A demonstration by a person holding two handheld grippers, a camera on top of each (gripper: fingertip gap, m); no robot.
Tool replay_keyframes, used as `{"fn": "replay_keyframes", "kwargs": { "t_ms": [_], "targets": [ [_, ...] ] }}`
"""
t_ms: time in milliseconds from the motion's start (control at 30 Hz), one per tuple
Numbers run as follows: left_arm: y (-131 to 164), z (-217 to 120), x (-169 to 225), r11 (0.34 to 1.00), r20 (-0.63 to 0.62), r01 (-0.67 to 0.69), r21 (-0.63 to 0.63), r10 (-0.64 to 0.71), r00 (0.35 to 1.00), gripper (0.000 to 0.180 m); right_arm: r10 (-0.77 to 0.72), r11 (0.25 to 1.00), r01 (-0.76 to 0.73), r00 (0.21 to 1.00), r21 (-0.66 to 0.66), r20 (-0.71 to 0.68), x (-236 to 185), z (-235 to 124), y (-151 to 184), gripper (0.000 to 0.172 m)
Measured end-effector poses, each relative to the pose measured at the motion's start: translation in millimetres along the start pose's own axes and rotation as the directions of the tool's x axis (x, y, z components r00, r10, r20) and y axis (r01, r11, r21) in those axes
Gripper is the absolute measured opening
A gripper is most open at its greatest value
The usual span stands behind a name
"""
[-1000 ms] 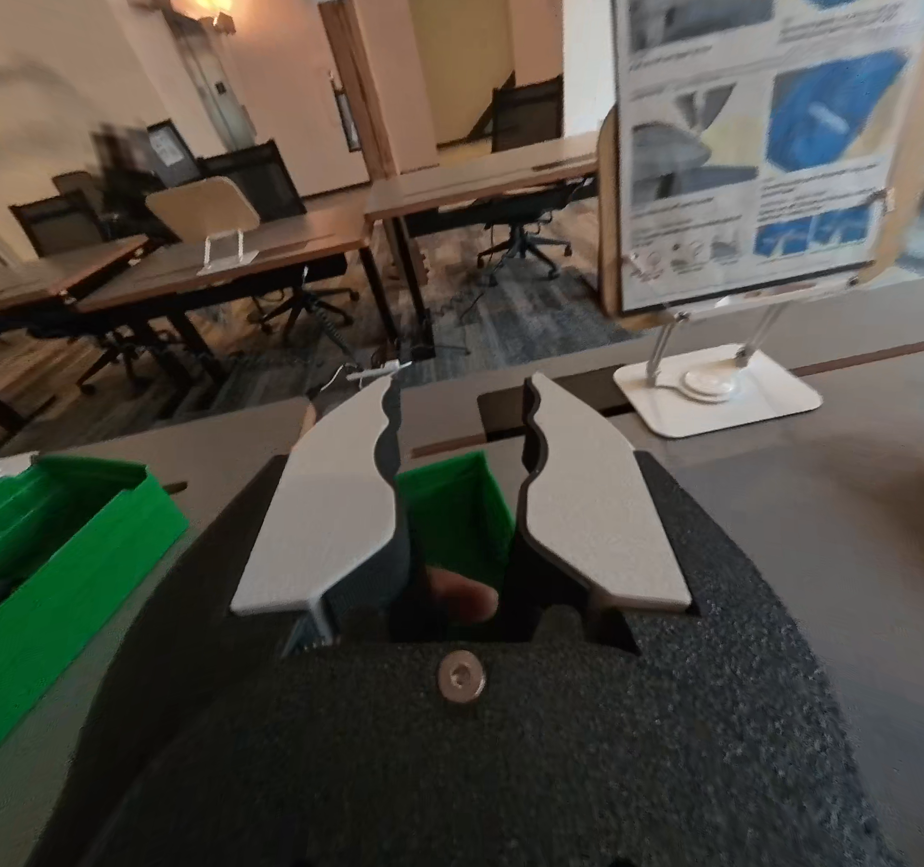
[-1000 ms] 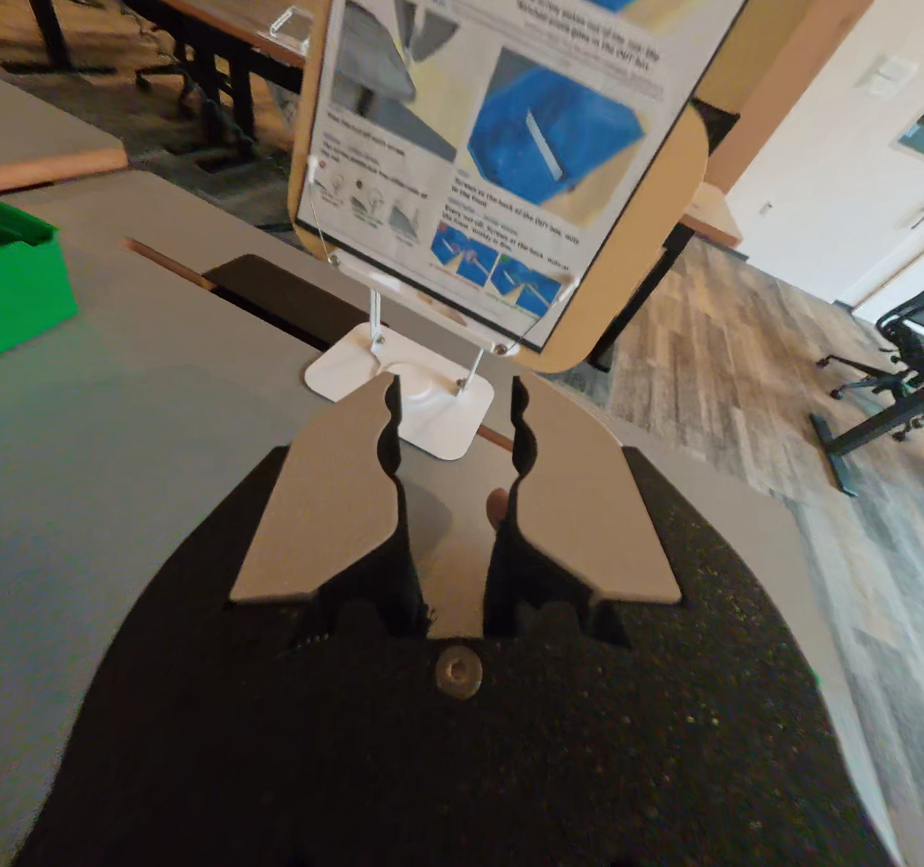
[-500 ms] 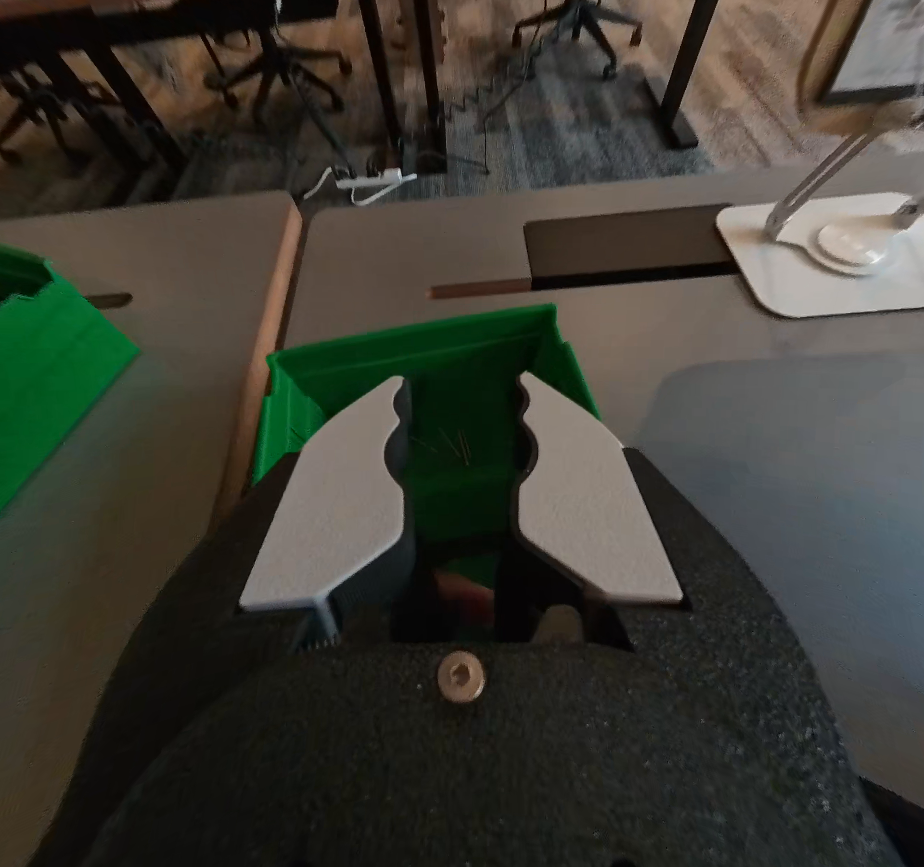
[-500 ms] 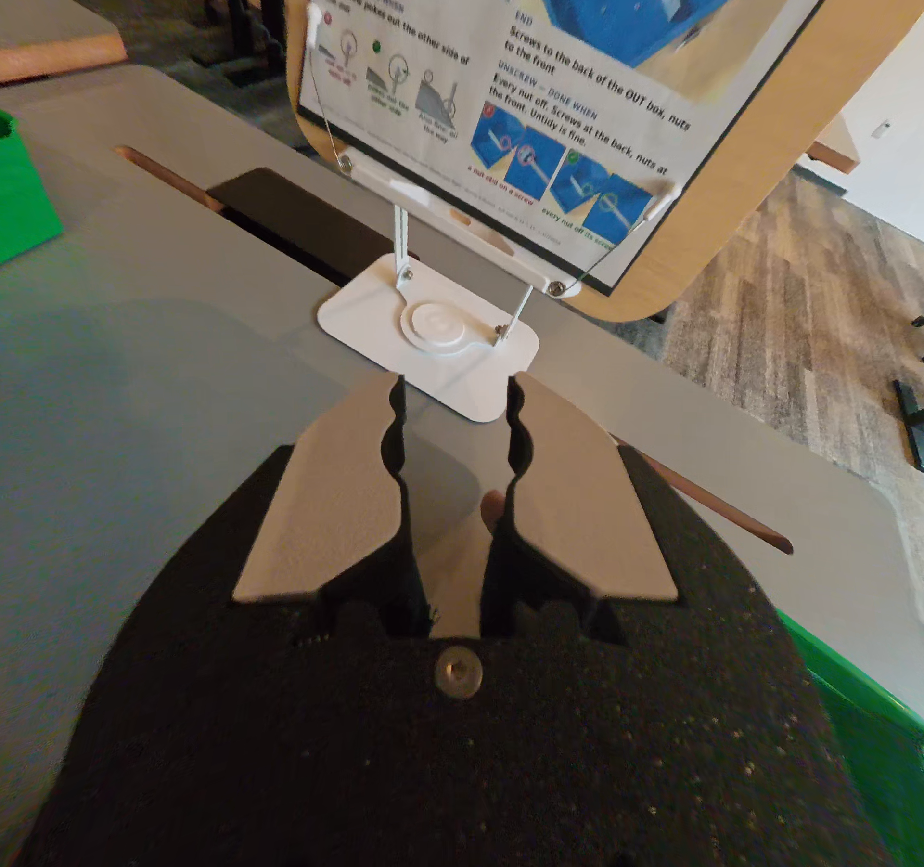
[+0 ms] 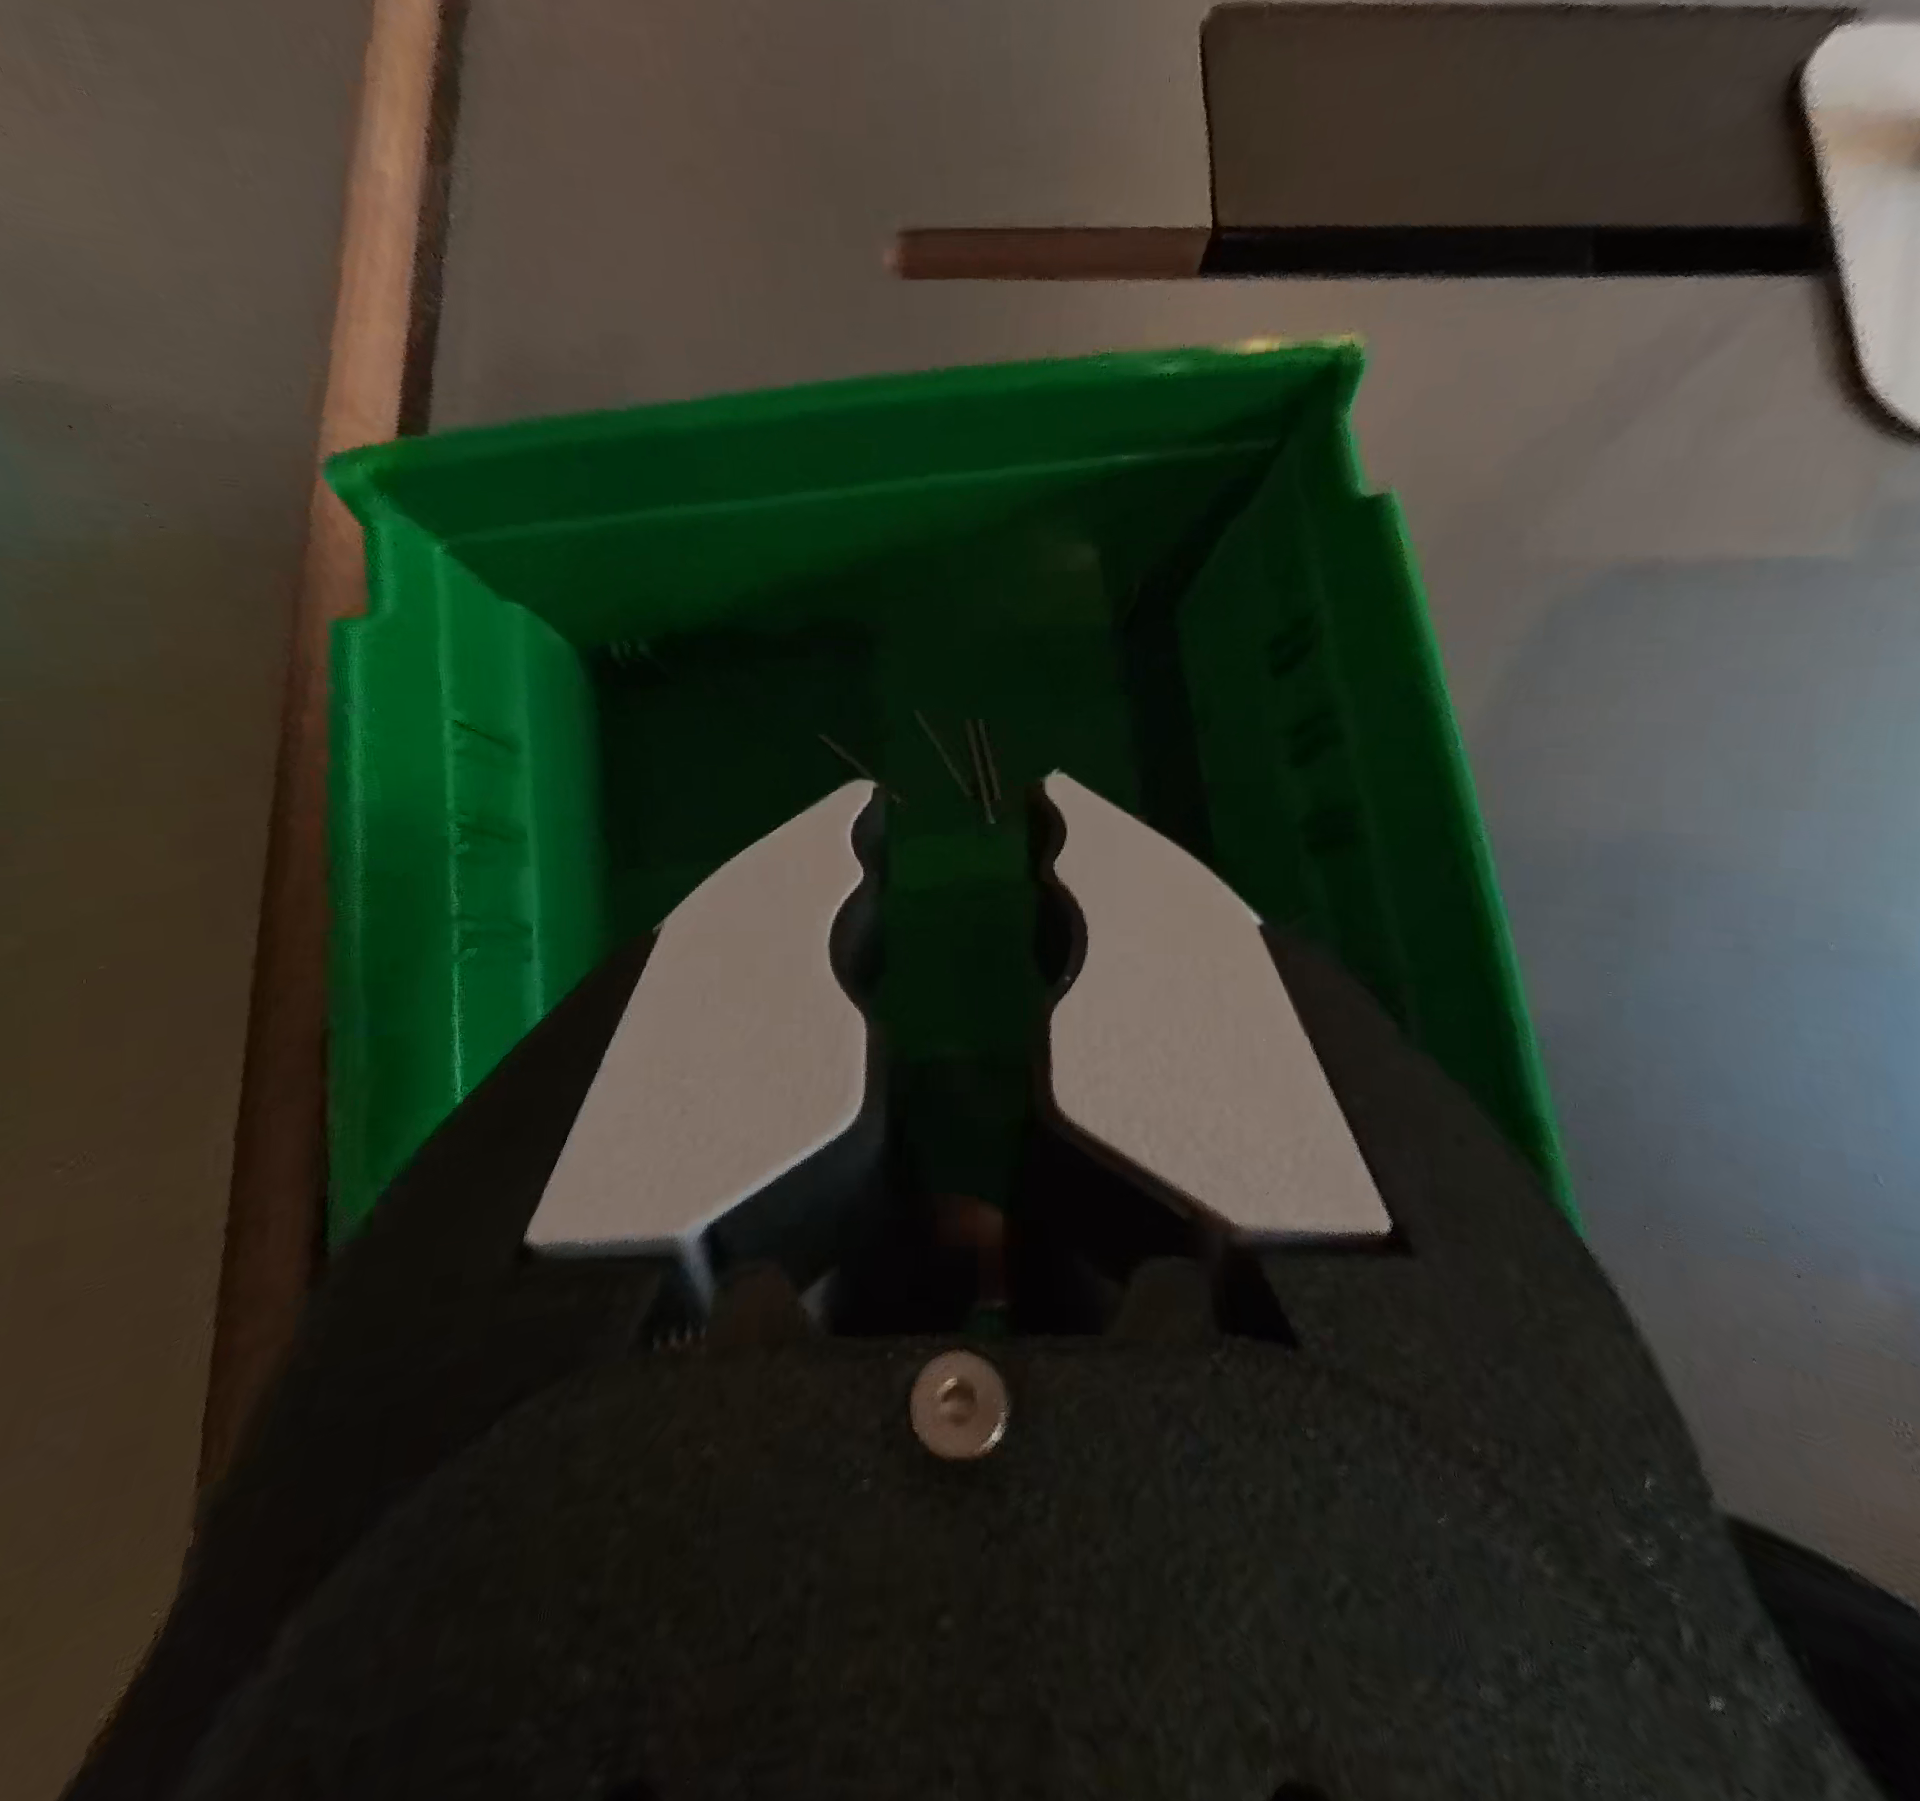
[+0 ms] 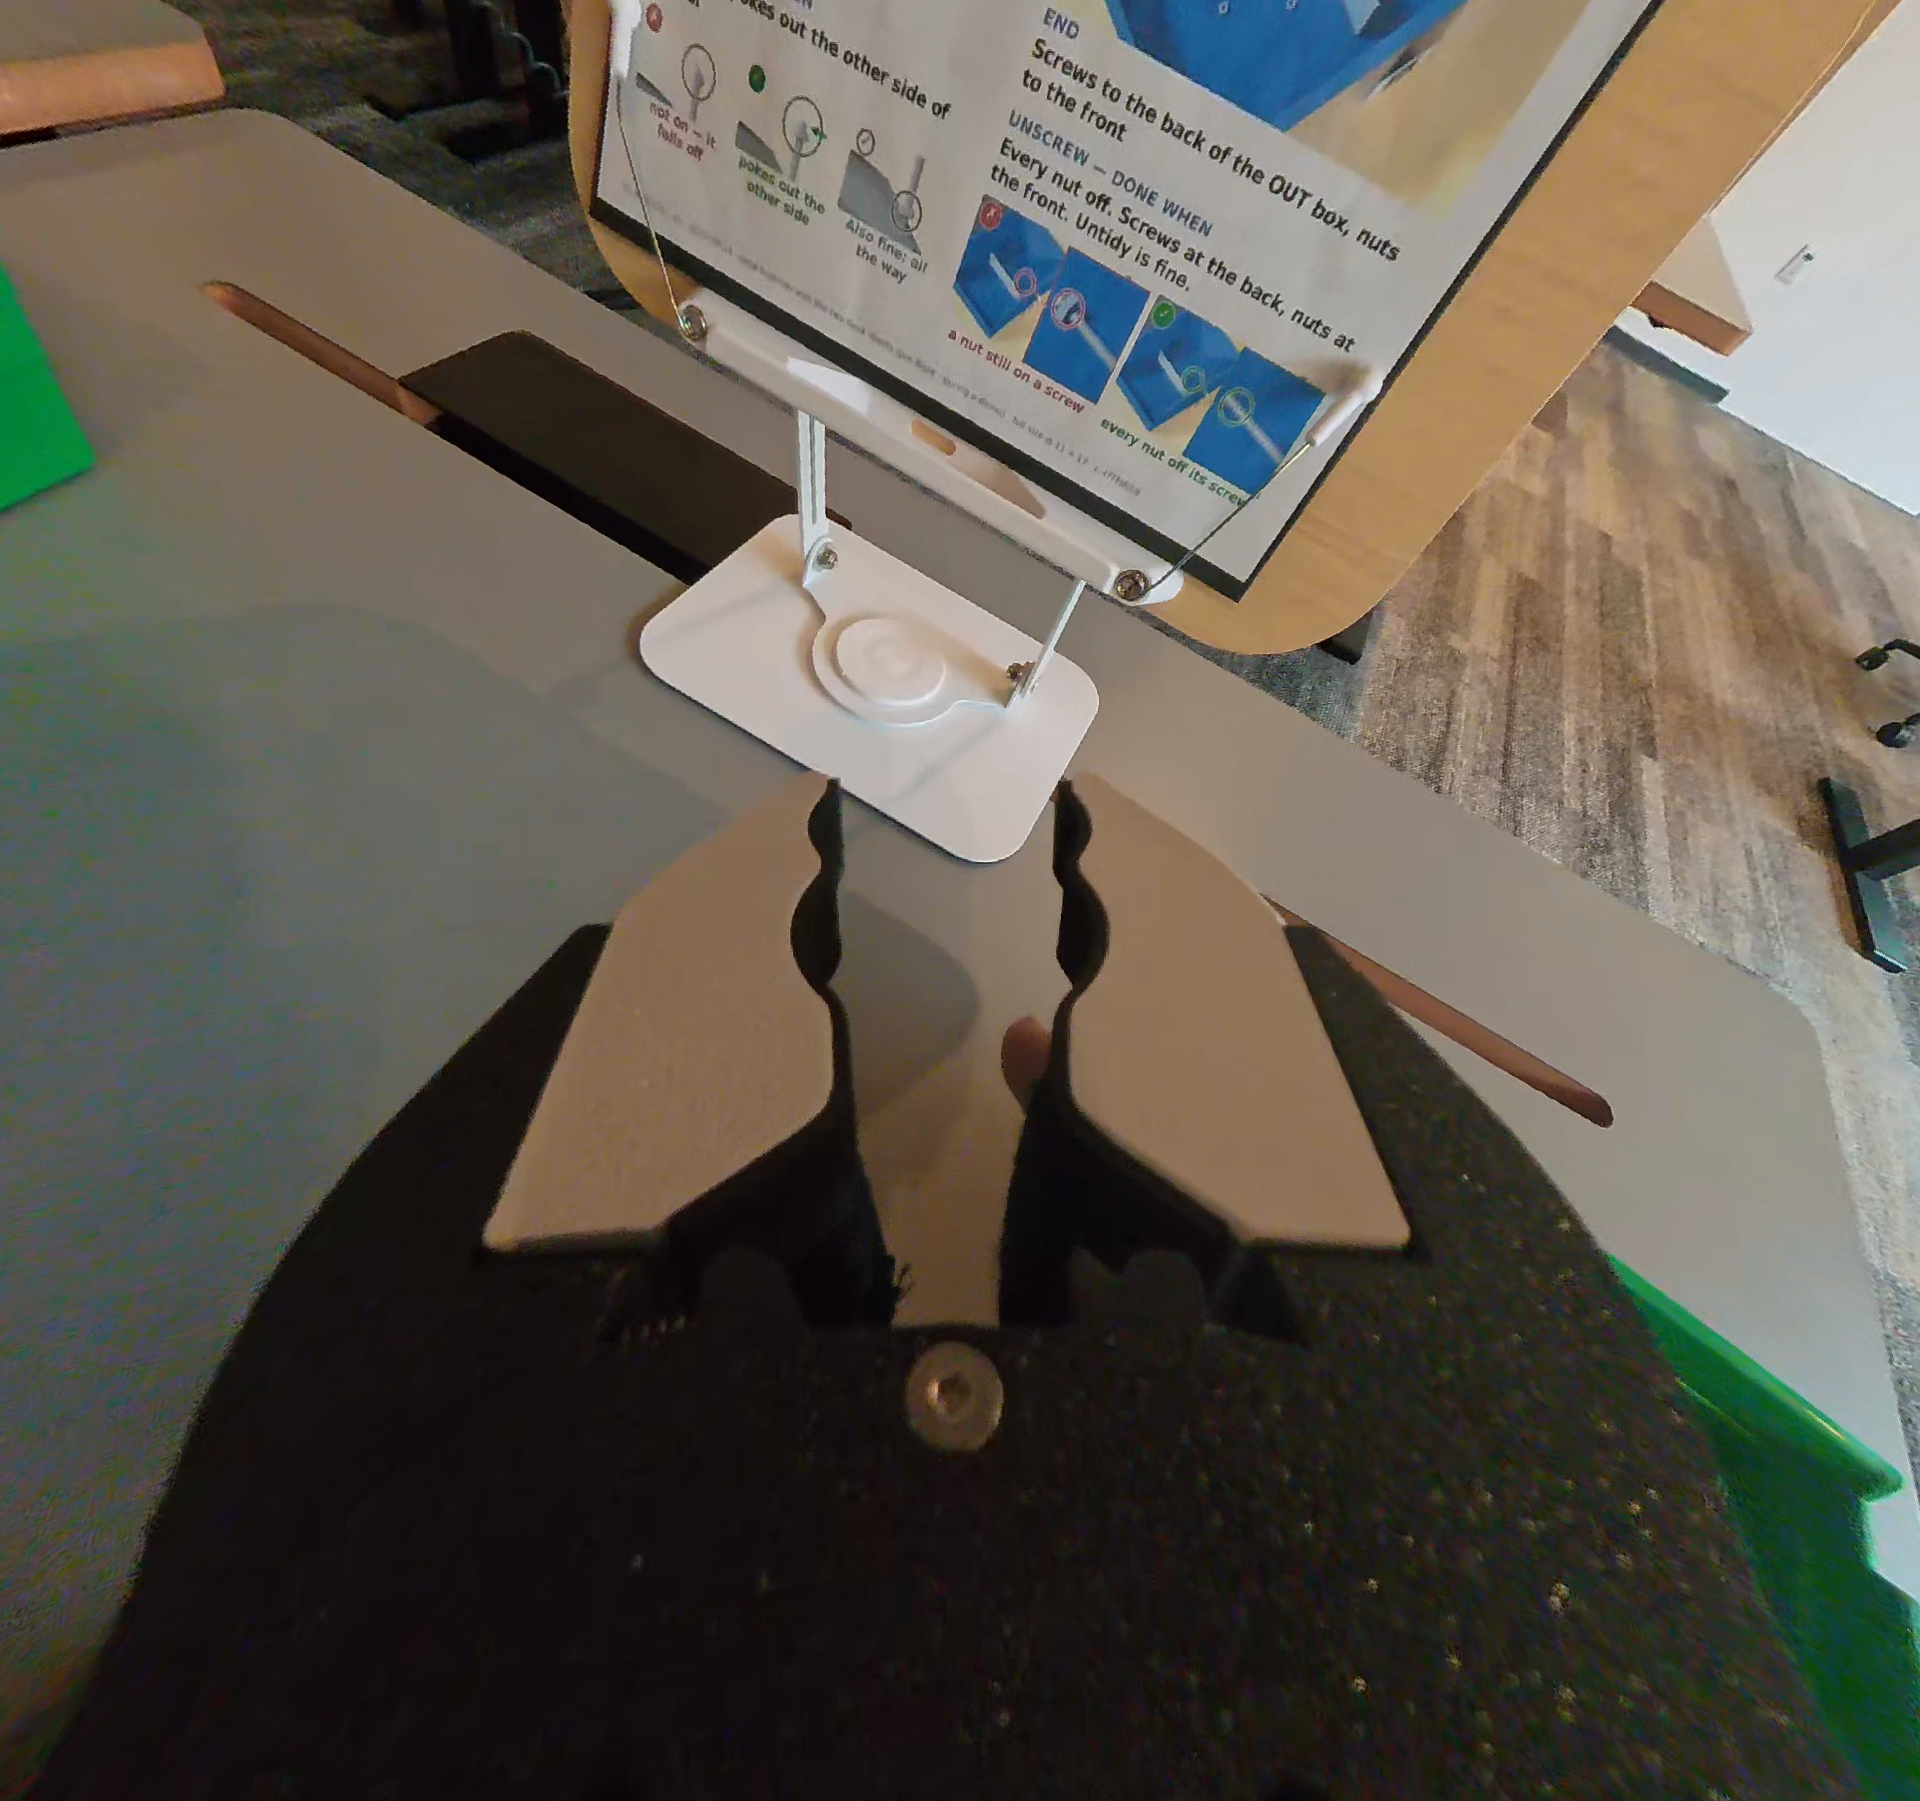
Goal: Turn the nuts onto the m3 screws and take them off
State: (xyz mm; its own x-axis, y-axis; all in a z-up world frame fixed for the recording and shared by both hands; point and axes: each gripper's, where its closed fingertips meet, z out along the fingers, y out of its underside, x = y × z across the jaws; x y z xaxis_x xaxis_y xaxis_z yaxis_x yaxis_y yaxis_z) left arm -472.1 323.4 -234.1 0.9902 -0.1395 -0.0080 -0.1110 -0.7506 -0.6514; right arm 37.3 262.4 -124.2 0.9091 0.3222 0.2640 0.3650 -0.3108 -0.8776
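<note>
Thin dark screws point(image 5: 966, 764) lie on the floor of a green box point(image 5: 831, 504), just beyond the fingertips of the left gripper point(image 5: 961, 795), which points down into the box. Its jaws stand partly apart with nothing between them and touch no screw. The right gripper point(image 6: 940, 806) hovers over the grey table point(image 6: 312, 764), jaws parted and bare. Just past it stands a white stand point(image 6: 873, 691) holding an instruction sheet point(image 6: 1039, 141). Another green box point(image 6: 1787, 1502) sits near right.
</note>
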Motion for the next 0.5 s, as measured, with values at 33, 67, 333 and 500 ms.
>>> {"fn": "replay_keyframes", "kwargs": {
  "t_ms": [33, 67, 333, 500],
  "targets": [
    [2.5, 4.6, -2.3, 0.999, 0.017, -0.011, -0.037, 0.012, 1.000, 0.025, 0.001, 1.000, -0.001, 1.000, 0.000, 0.001, -0.3, -0.3, 0.0, 0.038],
    [3.8, 9.5, -4.8, 0.997, 0.030, -0.019, -0.069, 0.021, 0.999, 0.022, 0.000, 1.000, 0.000, 1.000, 0.001, 0.001, -0.3, -0.7, -0.3, 0.038],
    [15.7, 42.8, -14.4, 0.951, 0.010, -0.037, -0.307, 0.042, 0.999, 0.016, 0.000, 1.000, 0.000, 1.000, 0.002, -0.001, 0.8, -2.0, -0.2, 0.039],
    [23.3, 57.5, -16.6, 0.930, 0.005, -0.003, -0.366, 0.006, 1.000, 0.022, -0.003, 1.000, 0.003, 1.000, -0.006, -0.016, 3.7, -2.4, 1.3, 0.039]
  ]
}}
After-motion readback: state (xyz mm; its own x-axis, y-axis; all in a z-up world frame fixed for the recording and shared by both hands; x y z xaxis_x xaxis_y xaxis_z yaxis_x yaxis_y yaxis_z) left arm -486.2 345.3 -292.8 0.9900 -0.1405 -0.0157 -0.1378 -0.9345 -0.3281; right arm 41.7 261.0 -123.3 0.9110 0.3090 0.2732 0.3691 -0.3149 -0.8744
